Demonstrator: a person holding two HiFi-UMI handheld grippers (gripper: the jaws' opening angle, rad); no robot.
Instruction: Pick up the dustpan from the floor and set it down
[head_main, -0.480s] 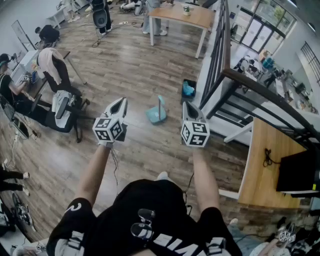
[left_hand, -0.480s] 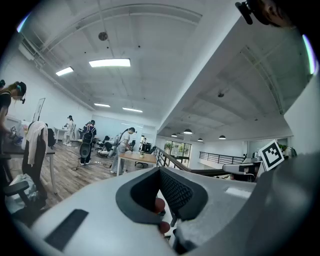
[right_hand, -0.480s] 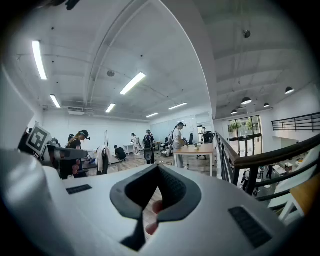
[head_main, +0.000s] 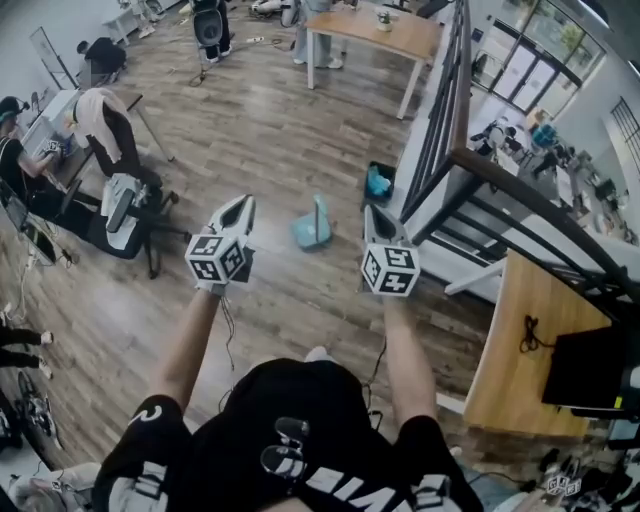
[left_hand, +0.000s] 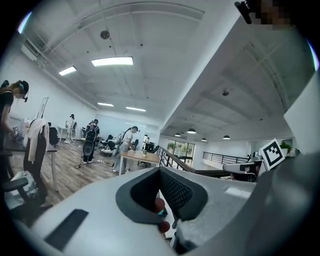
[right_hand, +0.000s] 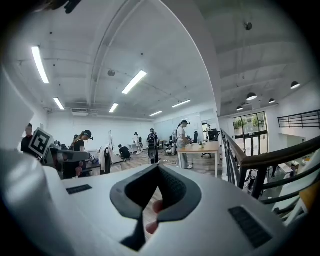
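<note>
Head view: both hand-held grippers are held out over the floor, closed and empty, with the dustpan lying ahead of them.
The left hand-held gripper (head_main: 240, 204) and the right hand-held gripper (head_main: 374, 211) each have their jaws pressed together with nothing between them; the left gripper view and right gripper view show the same. The light-blue dustpan (head_main: 312, 230) sits on the wooden floor (head_main: 250, 120) between their tips, touched by neither, its handle upright, near a black bin (head_main: 378, 181).

- Left forearm (head_main: 190, 335) and right forearm (head_main: 405, 345), both bare, stretch forward side by side.
- Left gripper (head_main: 240, 207) is held out ahead, fingers closed tip to tip, nothing between them.
- Right gripper (head_main: 377, 213) alongside, fingers likewise closed and empty.
</note>
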